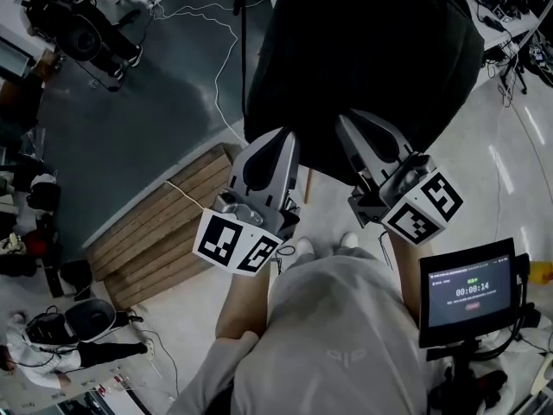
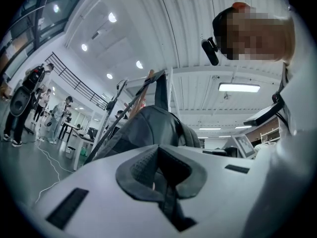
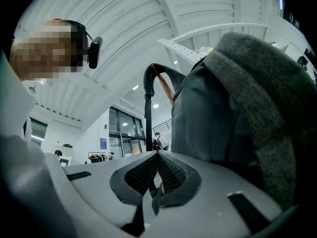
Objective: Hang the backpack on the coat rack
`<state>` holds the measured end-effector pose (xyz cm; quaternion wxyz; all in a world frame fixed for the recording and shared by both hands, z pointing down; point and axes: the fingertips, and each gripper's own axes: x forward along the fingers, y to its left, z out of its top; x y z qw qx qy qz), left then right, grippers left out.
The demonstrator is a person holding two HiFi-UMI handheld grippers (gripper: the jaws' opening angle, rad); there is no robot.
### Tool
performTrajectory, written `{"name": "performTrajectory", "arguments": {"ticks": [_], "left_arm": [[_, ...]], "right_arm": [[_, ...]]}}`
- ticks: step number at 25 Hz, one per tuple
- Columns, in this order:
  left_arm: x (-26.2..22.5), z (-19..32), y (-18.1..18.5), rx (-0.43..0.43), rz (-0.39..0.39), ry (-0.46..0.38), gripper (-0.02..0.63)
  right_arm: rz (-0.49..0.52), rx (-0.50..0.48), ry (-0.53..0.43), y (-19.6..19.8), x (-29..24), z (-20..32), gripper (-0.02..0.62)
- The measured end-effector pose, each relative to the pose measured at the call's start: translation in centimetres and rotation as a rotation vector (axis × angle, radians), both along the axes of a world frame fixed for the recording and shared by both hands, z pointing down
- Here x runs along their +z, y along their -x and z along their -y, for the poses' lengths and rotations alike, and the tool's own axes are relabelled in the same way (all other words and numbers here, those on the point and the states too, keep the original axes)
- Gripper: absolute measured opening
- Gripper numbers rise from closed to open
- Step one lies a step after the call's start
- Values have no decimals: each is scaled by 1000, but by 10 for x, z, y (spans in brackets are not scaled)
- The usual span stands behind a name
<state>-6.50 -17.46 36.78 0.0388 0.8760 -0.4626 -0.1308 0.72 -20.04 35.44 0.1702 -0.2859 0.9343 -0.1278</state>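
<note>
While the black fabric backpack [image 1: 363, 50] fills the upper middle of the head view, it is raised clear of the floor and gripped from below at two points. Its black webbing top handle [image 3: 154, 73] arches over the tip of a brown wooden peg of the coat rack [image 3: 166, 90]; whether the peg bears the weight cannot be told. A thin brown wooden pole [image 1: 307, 184] shows just under the backpack in the head view.

The left gripper [image 2: 158, 149], white-shelled with grey ribbed pads, has its jaws pressed together on a dark strap [image 2: 171, 202] that runs down out of the pinch, with the grey body of the backpack rising directly beyond. The right gripper [image 3: 157, 154] is likewise clamped on a second dark strap [image 3: 153, 197], and the backpack stands just beside it on the right. In the head view both grippers point up into the lower edge of the backpack, their marker cubes turned toward the person, whose light grey shirt [image 1: 346, 344] occupies the bottom centre.

Farther out, a slatted wooden pallet [image 1: 164, 232] lies on the floor at the left. A white cable [image 1: 226, 67] trails across the dark grey floor covering [image 1: 130, 137] beyond it. At the right stands a black tablet [image 1: 471, 292] on a stand, showing a timer screen.
</note>
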Motion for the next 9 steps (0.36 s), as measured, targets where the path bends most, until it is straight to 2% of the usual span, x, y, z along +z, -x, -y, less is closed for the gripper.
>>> {"name": "performTrajectory", "arguments": {"ticks": [9], "left_arm": [[-1,-5,-17,50,-12,-7,8]], "right_arm": [[-4,34,-2,-16,-1,-7,12]]}}
